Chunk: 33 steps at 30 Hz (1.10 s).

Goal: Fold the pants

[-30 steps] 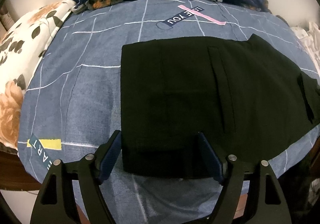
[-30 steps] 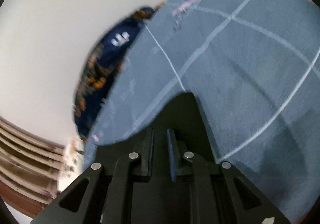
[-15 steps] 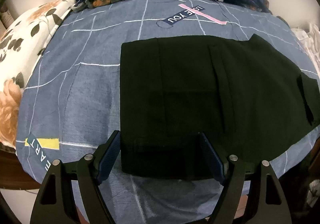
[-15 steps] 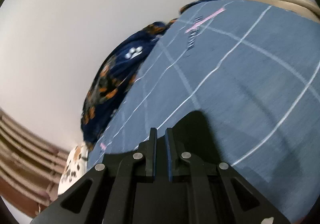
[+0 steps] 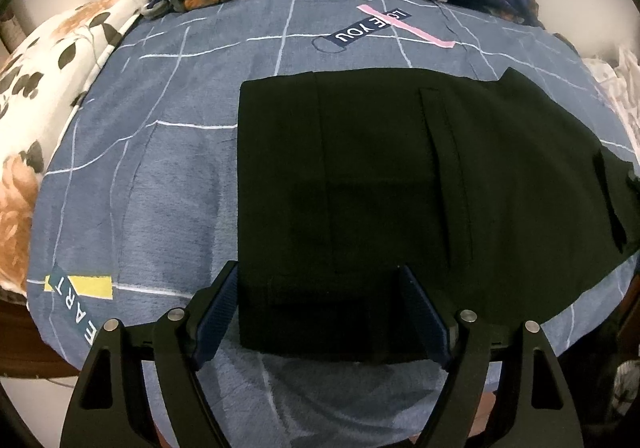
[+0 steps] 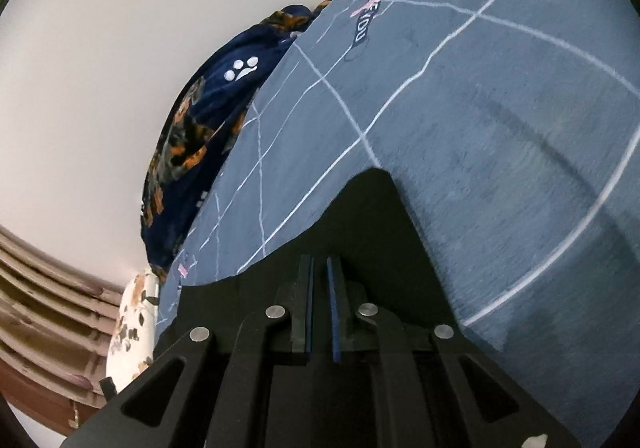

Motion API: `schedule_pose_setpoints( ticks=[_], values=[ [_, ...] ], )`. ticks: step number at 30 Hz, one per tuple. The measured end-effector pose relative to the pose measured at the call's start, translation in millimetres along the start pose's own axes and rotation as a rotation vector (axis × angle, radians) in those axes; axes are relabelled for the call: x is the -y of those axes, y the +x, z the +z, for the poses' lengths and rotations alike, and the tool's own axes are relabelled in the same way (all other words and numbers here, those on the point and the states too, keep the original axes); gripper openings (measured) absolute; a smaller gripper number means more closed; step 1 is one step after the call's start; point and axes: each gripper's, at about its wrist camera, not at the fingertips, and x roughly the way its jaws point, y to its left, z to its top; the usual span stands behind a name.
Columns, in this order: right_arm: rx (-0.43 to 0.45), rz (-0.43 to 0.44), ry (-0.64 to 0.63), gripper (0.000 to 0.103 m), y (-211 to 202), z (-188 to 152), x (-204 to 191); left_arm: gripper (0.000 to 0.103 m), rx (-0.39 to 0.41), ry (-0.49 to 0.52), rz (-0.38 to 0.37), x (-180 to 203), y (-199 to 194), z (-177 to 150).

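Black pants [image 5: 400, 183] lie folded on the blue bedsheet [image 5: 160, 175], jaws wide.

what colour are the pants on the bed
Plain black pants, lying on the blue-grey bed cover with white grid lines; clearest in the left wrist view.

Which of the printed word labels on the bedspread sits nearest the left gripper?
The yellow-barred label reading "ART", at the near left edge just beside the left gripper. The other label, "LOVE YOU" with a pink bar, lies far off, beyond the black pants.
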Motion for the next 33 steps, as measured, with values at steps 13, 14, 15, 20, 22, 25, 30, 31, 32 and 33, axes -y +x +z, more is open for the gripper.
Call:
schedule_pose_setpoints(
  ticks=[13, 14, 15, 20, 22, 25, 30, 31, 32, 33],
  values=[
    [0.024, -0.024, -0.058, 0.025, -15, 2, -23, 0.081, 0.037, -0.013, -0.03, -7, -11, 1],
    [0.036, -0.019, -0.057, 0.027, -18, 4, -25, 0.081, 0.044, -0.014, -0.032, -8, -13, 1],
    [0.047, -0.02, -0.055, 0.027, -21, 6, -26, 0.081, 0.048, -0.015, -0.033, -10, -14, 1],
    [0.066, -0.048, -0.032, 0.027, -22, 16, -22, 0.081, 0.049, -0.03, -0.039, -18, -14, 1],
    [0.053, -0.089, -0.027, 0.027, -15, 19, -16, 0.081, 0.045, -0.043, -0.042, -22, -13, 0],
    [0.019, -0.093, 0.032, 0.013, -5, 20, -2, 0.081, 0.039, -0.068, -0.051, -32, -13, 0],
    [0.045, -0.124, 0.02, 0.019, -18, 18, -15, 0.081, 0.052, -0.142, -0.123, -65, -21, 2],
    [0.06, -0.109, -0.024, 0.019, -23, 13, -29, 0.081, 0.047, -0.157, -0.159, -74, -21, 2],
    [0.057, -0.079, -0.049, 0.021, -24, 9, -39, 0.081, 0.04, -0.187, -0.221, -87, -21, 2],
    [0.043, -0.045, -0.074, 0.027, -23, 3, -51, 0.081, 0.039, -0.208, -0.266, -94, -21, 1]
  ],
)
